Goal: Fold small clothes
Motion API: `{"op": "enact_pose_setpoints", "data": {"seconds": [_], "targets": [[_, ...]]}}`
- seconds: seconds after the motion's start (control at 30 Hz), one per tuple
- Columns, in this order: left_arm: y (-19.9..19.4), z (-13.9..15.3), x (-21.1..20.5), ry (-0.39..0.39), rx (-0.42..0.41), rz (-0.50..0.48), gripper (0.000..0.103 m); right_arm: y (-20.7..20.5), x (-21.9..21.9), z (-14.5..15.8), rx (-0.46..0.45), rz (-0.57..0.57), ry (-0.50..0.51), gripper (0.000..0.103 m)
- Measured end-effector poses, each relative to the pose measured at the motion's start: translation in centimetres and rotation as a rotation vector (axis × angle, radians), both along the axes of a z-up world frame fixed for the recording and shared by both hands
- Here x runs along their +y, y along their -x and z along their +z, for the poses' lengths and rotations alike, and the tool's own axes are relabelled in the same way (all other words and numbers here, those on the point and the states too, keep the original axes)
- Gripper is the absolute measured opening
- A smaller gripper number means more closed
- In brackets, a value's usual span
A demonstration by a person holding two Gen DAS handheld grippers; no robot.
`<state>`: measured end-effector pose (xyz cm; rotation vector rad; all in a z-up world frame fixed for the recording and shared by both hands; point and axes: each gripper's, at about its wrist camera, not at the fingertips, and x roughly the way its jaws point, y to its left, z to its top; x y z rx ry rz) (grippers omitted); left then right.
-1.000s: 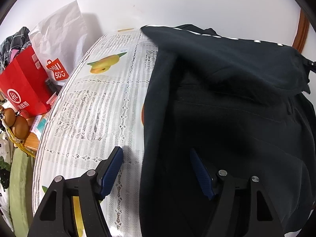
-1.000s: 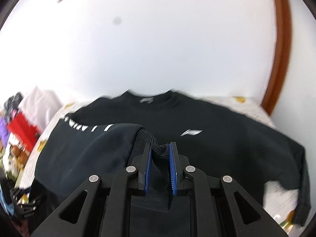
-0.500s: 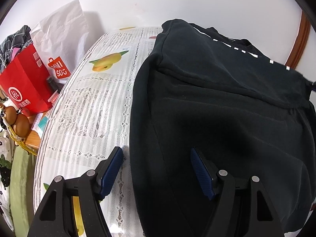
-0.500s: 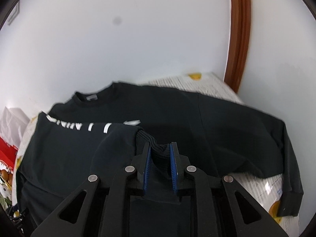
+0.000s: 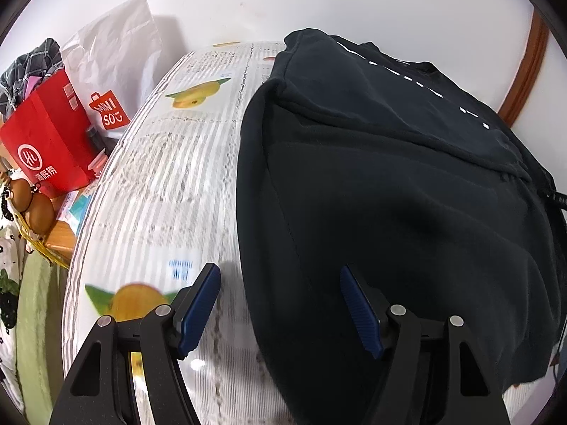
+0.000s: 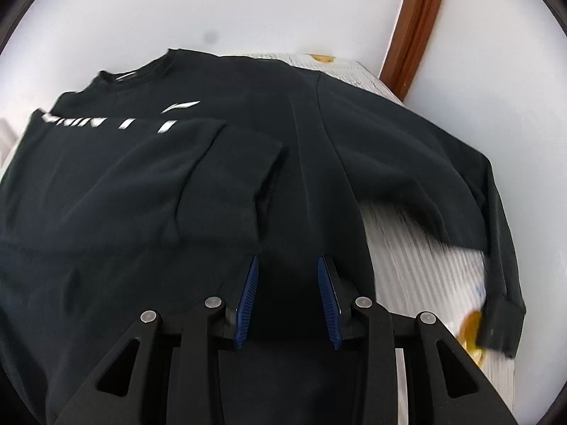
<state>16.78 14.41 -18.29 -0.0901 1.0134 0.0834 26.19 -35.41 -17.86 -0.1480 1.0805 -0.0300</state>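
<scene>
A black long-sleeved sweatshirt (image 6: 319, 134) with white lettering lies spread on the patterned tablecloth (image 5: 166, 191). Its left sleeve (image 6: 226, 170) lies folded across the chest, the cuff free of any pad. The other sleeve (image 6: 496, 233) stretches out to the right. My right gripper (image 6: 287, 265) hangs just above the body of the sweatshirt, its jaws opening, with nothing pressed between the blue pads. In the left wrist view the sweatshirt (image 5: 407, 212) fills the right side. My left gripper (image 5: 280, 279) stands open astride its left edge without touching it.
A red paper bag (image 5: 49, 141) and a white shopping bag (image 5: 117, 67) stand off the table's left side, with a basket of brown items (image 5: 32, 209) below them. A white wall and a brown door frame (image 6: 418, 24) stand right behind the table.
The right gripper carried the sleeve cuff down over the chest, then opened and let it go. The left gripper stayed open and slid slightly along the sweatshirt's left edge.
</scene>
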Motion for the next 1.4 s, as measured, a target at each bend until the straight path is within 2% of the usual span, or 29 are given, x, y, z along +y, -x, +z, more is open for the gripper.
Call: {"op": "enact_pose_setpoints", "data": {"seconds": [0.27, 0.43, 0.53, 0.7, 0.8, 0.9, 0.97, 1.0, 1.03, 1.07, 1.1, 1.13, 1.2, 1.4], "targets": [[2.3, 0.3, -0.3, 0.026, -0.007, -0.010, 0.068, 8.3, -2.6, 3.2, -0.097, 0.035, -0.017, 0.058], [3.7, 0.6, -0.6, 0.048, -0.007, -0.026, 0.068, 12.1, -5.0, 3.6, -0.129, 0.031, 0.087, 0.059], [4.8, 0.5, -1.1, 0.047, -0.008, -0.052, 0.068, 13.7, -6.7, 3.5, -0.109, 0.038, 0.010, 0.059], [6.5, 0.2, -1.8, 0.050, -0.015, -0.072, 0.067, 17.2, -6.3, 3.0, -0.099, 0.097, -0.129, 0.059], [7.5, 0.4, -2.1, 0.060, -0.012, -0.084, 0.066, 18.7, -4.7, 2.1, -0.090, 0.141, -0.136, 0.059], [8.8, 0.5, -2.1, 0.059, -0.022, -0.095, 0.062, 19.7, -3.2, 0.8, -0.075, 0.166, -0.081, 0.059], [9.5, 0.4, -2.1, 0.062, -0.025, -0.102, 0.055, 20.1, -2.9, 0.2, -0.069, 0.163, -0.067, 0.059], [9.8, 0.4, -2.0, 0.069, -0.027, -0.108, 0.053, 20.2, -2.8, -0.1, -0.072, 0.154, -0.064, 0.058], [10.1, 0.4, -1.9, 0.073, -0.031, -0.115, 0.043, 20.2, -2.9, -0.2, -0.078, 0.149, -0.067, 0.056], [10.4, 0.5, -1.9, 0.079, -0.037, -0.125, 0.032, 20.3, -3.0, -0.2, -0.084, 0.145, -0.075, 0.044], [10.7, 0.6, -1.8, 0.086, -0.041, -0.135, 0.027, 20.4, -3.0, -0.1, -0.087, 0.146, -0.079, 0.027], [11.0, 0.7, -1.9, 0.072, -0.041, -0.133, 0.018, 20.5, -3.0, -0.1, -0.087, 0.146, -0.079, 0.025], [11.5, 0.8, -1.9, 0.018, -0.043, -0.131, 0.015, 20.5, -3.1, 0.0, -0.091, 0.148, -0.058, 0.021], [11.7, 0.8, -2.1, -0.013, -0.039, -0.138, 0.012, 20.6, -3.4, -0.1, -0.095, 0.151, -0.029, 0.015]]}}
